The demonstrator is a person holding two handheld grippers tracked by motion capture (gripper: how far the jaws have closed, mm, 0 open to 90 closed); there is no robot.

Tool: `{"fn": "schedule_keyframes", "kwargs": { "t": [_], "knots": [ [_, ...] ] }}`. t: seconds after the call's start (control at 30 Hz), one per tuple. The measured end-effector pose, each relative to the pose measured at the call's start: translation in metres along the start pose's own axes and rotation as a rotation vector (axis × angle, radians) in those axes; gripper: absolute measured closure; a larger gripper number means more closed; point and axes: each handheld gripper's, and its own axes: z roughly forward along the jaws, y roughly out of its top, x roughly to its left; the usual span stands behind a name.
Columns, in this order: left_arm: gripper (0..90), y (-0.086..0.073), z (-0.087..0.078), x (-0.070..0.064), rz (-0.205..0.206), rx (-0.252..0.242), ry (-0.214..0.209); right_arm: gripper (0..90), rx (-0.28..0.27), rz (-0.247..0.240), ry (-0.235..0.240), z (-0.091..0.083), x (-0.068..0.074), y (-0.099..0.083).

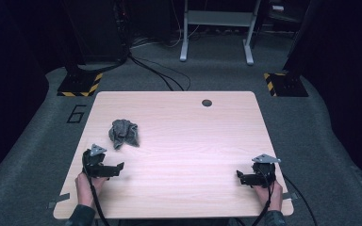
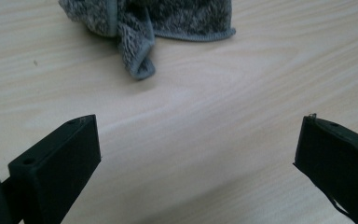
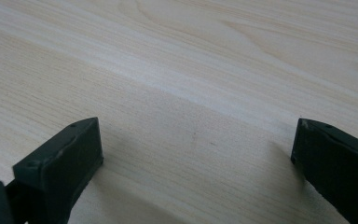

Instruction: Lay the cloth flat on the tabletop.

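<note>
Just ahead of the left gripper [image 1: 119, 168] lies a crumpled grey cloth [image 1: 124, 133], bunched into a loose heap on the pale wooden surface [image 1: 188, 141]. It sits near the gripper's tips but apart from them, a little further out across the surface. From the left gripper view the cloth [image 2: 149, 23] lies beyond the wide gap between the two black jaws, with one folded corner pointing back toward the gripper [image 2: 198, 140]. The jaws stand wide apart and hold nothing; bare wood shows between them.

Further right, past a broad stretch of bare wood, the right gripper [image 1: 240, 176] rests low over the near edge of the surface, well apart from the cloth. Its jaws are likewise spread wide, and the right gripper view [image 3: 196, 140] has plain wood grain between and ahead of them, with nothing held.

As for progress, the work looks barely begun: the cloth is untouched and in a heap, and neither gripper has a hold on it. What seems left is everything that matters: the left gripper closing the short distance and pinching an edge, and the right gripper probably crossing over to help spread or fold the cloth.
</note>
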Motion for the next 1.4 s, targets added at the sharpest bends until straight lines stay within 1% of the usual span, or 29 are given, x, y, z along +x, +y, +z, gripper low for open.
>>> {"fn": "schedule_keyframes", "kwargs": {
  "t": [0.07, 0.1, 0.13, 0.27, 0.3, 0.33, 0.43, 0.47, 0.5, 0.57, 0.67, 0.7, 0.73, 0.77, 0.8, 0.87, 0.93, 0.97, 1.0, 1.03, 1.07, 1.1, 1.13, 1.17, 1.2, 1.23, 1.3, 1.33, 1.4],
  "knots": [
    [0.1, 0.008, -0.001, 0.002, 0.004, 0.0, -0.001, 1.3, 0.0, 0.0, 0.0, 0.0, 0.0, 0.0],
    [0.0, 0.016, -0.001, 0.003, 0.012, -0.004, 0.009, 1.3, 0.0, -0.001, 0.0, 0.0, 0.0, 0.0],
    [0.1, 0.016, -0.001, 0.003, 0.012, -0.004, 0.009, 1.3, 0.0, -0.001, 0.0, 0.0, 0.0, 0.0],
    [0.1, 0.032, 0.0, 0.006, 0.014, -0.02, 0.007, 1.4, 0.0, -0.001, 0.0, 0.0, 0.0, 0.0],
    [0.1, 0.038, 0.002, 0.008, 0.016, -0.017, 0.007, 1.4, 0.0, -0.001, 0.0, 0.0, 0.0, 0.0],
    [0.1, 0.038, 0.002, 0.008, 0.016, -0.017, 0.007, 1.4, 0.0, -0.001, 0.0, 0.0, 0.0, 0.0],
    [0.1, 0.05, 0.008, 0.011, 0.019, -0.003, 0.004, 1.5, 0.0, -0.001, 0.001, 0.0, 0.0, 0.0],
    [0.1, 0.056, 0.012, 0.014, 0.025, -0.01, 0.015, 1.6, 0.0, -0.001, 0.001, 0.0, 0.0, 0.0],
    [0.1, 0.06, 0.016, 0.017, 0.013, -0.01, 0.008, 1.6, -0.001, -0.002, 0.001, 0.0, 0.0, 0.0],
    [0.2, 0.062, 0.017, 0.018, 0.01, -0.012, 0.008, 1.7, -0.001, -0.001, 0.001, 0.0, 0.0, 0.0],
    [0.2, 0.071, 0.025, 0.023, -0.005, -0.012, 0.017, 1.7, -0.001, -0.002, 0.001, 0.0, 0.0, 0.0],
    [0.2, 0.075, 0.03, 0.025, -0.003, -0.015, 0.027, 1.7, -0.001, -0.001, 0.001, 0.0, 0.0, 0.0],
    [0.2, 0.075, 0.03, 0.025, -0.003, -0.015, 0.027, 1.7, -0.001, -0.001, 0.001, 0.0, 0.0, 0.0],
    [0.2, 0.081, 0.037, 0.027, -0.005, 0.0, 0.034, 1.7, -0.001, -0.002, 0.001, 0.0, 0.0, 0.0],
    [0.2, 0.081, 0.037, 0.027, -0.005, 0.0, 0.034, 1.7, -0.001, -0.002, 0.001, 0.0, 0.0, 0.0],
    [0.2, 0.085, 0.045, 0.028, 0.001, -0.002, 0.055, 1.7, -0.001, -0.002, 0.001, 0.0, 0.0, 0.0],
    [0.2, 0.092, 0.055, 0.031, -0.014, 0.014, 0.048, 1.9, -0.001, -0.001, 0.001, 0.0, 0.0, 0.0],
    [0.2, 0.092, 0.055, 0.031, -0.014, 0.014, 0.048, 1.9, -0.001, -0.001, 0.001, 0.0, 0.0, 0.0],
    [0.2, 0.094, 0.06, 0.03, -0.009, 0.012, 0.067, 1.9, -0.001, -0.002, 0.001, 0.0, 0.0, 0.0],
    [0.2, 0.099, 0.067, 0.03, -0.008, 0.022, 0.067, 2.1, -0.002, -0.003, 0.002, 0.0, 0.0, 0.0],
    [0.2, 0.099, 0.067, 0.03, -0.008, 0.022, 0.067, 2.1, -0.002, -0.003, 0.002, 0.0, 0.0, 0.0],
    [0.2, 0.102, 0.074, 0.029, -0.005, 0.034, 0.077, 2.1, -0.002, -0.003, 0.002, 0.0, 0.0, 0.0],
    [0.2, 0.102, 0.074, 0.029, -0.005, 0.034, 0.077, 2.1, -0.002, -0.003, 0.002, 0.0, 0.0, 0.0],
    [0.3, 0.104, 0.078, 0.028, -0.012, 0.034, 0.083, 2.2, -0.002, -0.003, 0.002, 0.0, 0.0, 0.0],
    [0.3, 0.104, 0.082, 0.027, -0.007, 0.031, 0.096, 2.2, -0.002, -0.003, 0.002, 0.0, 0.0, 0.0],
    [0.3, 0.105, 0.086, 0.026, -0.009, 0.028, 0.093, 2.2, -0.002, -0.003, 0.002, 0.0, 0.0, 0.0],
    [0.3, 0.106, 0.093, 0.022, 0.012, 0.058, 0.107, 2.3, -0.003, -0.003, 0.003, 0.0, 0.0, 0.0],
    [0.3, 0.106, 0.093, 0.022, 0.012, 0.058, 0.107, 2.4, -0.003, -0.003, 0.003, 0.0, 0.0, 0.0],
    [0.5, 0.105, 0.098, 0.02, 0.019, 0.066, 0.126, 2.5, -0.003, -0.001, 0.004, 0.0, 0.0, 0.0]
  ]
}}
